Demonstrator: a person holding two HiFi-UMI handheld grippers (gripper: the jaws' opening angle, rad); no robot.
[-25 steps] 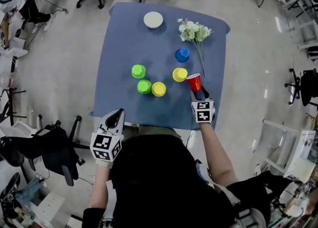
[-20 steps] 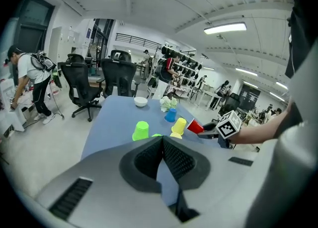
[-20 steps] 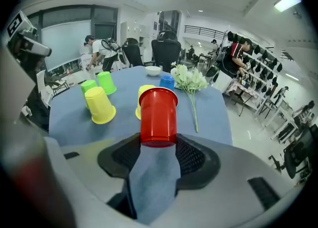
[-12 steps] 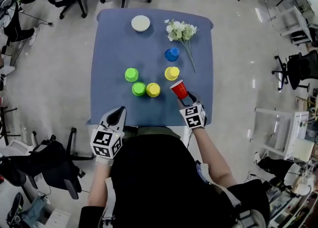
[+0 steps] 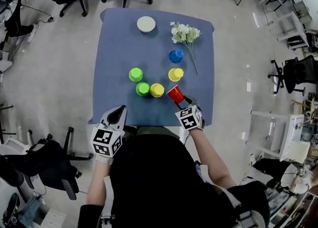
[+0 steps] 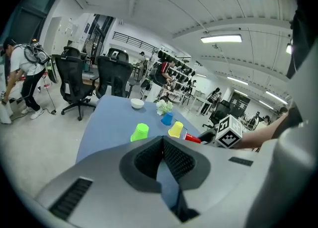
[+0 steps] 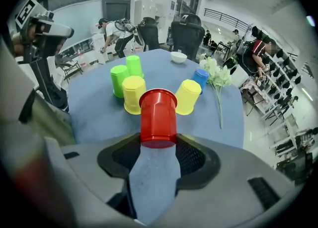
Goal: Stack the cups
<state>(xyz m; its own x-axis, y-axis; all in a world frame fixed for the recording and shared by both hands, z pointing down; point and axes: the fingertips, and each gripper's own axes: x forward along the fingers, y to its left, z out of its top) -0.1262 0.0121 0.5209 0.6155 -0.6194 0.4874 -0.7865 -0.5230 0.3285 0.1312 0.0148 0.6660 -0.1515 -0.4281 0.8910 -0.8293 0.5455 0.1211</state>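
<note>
Blue-clothed table (image 5: 119,38), open office. R gripper (image 5: 183,105) is clamped on the red cup (image 5: 174,94), held off the cloth. Vs a sec ago it's slid left, away from the far yellow cup (image 5: 175,74) to just beside the near yellow cup (image 5: 157,90), prob. the stacking target. L gripper (image 5: 115,117), jaws together w/ nothing between, hangs at the near edge.

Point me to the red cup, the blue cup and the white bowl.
red cup (image 7: 158,121): right gripper view, side wall.
blue cup (image 5: 175,56): head view, its top.
white bowl (image 5: 146,24): head view, middle of its inside.
</note>
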